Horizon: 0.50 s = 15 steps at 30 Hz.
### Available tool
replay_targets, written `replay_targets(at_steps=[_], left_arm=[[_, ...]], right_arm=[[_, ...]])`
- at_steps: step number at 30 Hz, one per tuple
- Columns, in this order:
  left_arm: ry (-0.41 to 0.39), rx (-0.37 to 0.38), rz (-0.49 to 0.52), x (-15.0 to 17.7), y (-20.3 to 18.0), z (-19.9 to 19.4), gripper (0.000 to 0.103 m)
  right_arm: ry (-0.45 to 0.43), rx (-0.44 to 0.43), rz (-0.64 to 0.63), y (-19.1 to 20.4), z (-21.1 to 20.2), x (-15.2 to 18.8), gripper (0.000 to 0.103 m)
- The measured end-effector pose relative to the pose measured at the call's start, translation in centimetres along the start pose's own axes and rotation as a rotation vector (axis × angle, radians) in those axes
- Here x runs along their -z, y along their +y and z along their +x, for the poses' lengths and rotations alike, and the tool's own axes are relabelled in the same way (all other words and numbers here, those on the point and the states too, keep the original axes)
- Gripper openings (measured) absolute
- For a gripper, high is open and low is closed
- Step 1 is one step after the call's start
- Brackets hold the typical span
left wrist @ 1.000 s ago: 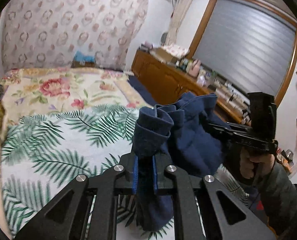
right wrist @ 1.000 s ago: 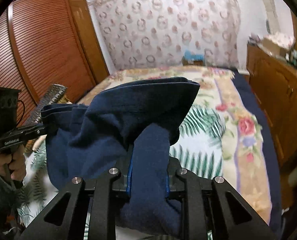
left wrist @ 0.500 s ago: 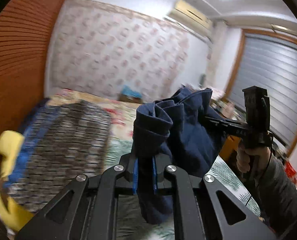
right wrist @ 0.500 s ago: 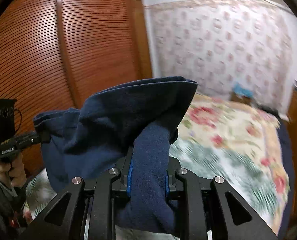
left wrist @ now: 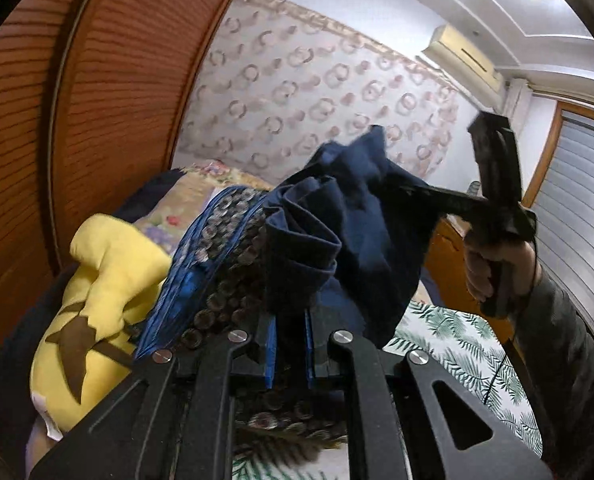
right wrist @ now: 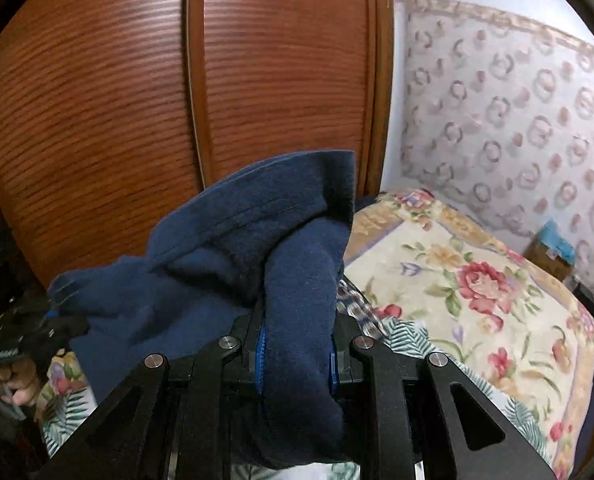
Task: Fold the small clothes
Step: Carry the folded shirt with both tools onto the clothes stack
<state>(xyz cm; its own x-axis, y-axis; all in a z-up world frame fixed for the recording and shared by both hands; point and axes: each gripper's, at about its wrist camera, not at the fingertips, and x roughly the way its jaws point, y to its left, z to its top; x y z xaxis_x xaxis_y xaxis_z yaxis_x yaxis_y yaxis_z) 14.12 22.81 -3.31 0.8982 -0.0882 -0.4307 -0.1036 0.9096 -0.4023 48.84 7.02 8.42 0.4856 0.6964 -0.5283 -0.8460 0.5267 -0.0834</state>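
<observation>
The left tool (left wrist: 289, 340) is clenched on a bunched edge of the navy garment (left wrist: 349, 232), and the right tool (right wrist: 297, 354) pinches another part of it, so the cloth hangs in the air between them, above the bed (right wrist: 477, 280). It looks crumpled rather than spread. To fold well, I would draw the two tools apart until the held edge is taut, then lower it flat onto the leaf-print sheet (left wrist: 457, 344), clear of the yellow plush (left wrist: 97, 280) at lower left.
</observation>
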Motion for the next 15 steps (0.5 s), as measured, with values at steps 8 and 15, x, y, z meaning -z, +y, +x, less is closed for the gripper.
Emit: replay_targets(at_steps=[8,15], left_arm=[[0.057,-0.078,0.003,1.1,1.8,1.5,0.012],[0.000,-0.167,0.079,0.5,0.4,0.7,0.029]], right_arm=[[0.006,-0.011,0.010,-1.6,5.2,-1.2,0.018],[-0.032,0.144,0.024,0.2,2.6,0.4,0.046]])
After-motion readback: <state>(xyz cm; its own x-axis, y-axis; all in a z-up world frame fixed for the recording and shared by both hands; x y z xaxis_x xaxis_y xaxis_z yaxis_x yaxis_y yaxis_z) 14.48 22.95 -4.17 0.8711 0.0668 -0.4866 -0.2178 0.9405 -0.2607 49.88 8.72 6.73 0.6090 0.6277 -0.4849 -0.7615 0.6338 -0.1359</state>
